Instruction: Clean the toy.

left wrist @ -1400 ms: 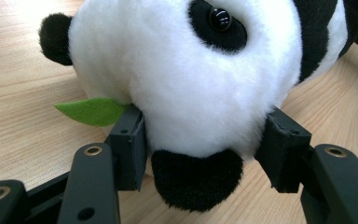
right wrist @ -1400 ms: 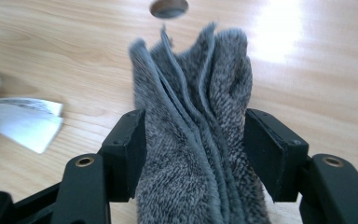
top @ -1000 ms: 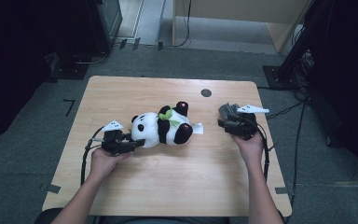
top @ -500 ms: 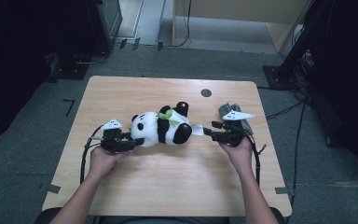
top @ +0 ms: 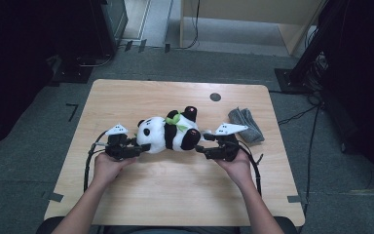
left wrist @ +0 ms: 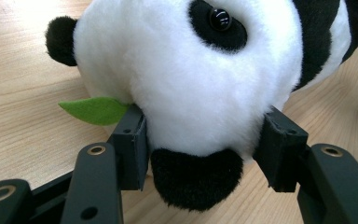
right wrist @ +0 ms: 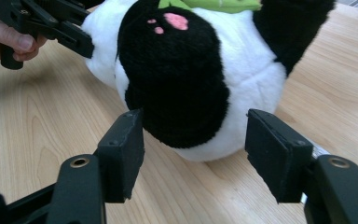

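Holding the panda [top: 168, 134] mid-frame on the worktop [top: 175, 195] in high view; my right gripper [top: 200, 144] has slid in from the right to its rear. Left gripper view: left gripper [left wrist: 200, 140] clamps the head. Right gripper view: jaws just opened wider, pads flank the leg [right wrist: 177, 79], not pressing yet — grab seems next.

Overhead light falls evenly on the bench [top: 126, 97]; the surrounding floor and room edges are dim to black. Shadows under the plush panda [top: 168, 134] are soft and short. The high view is slightly soft. Both gripper views are sharp, with mild sheen on the wood.
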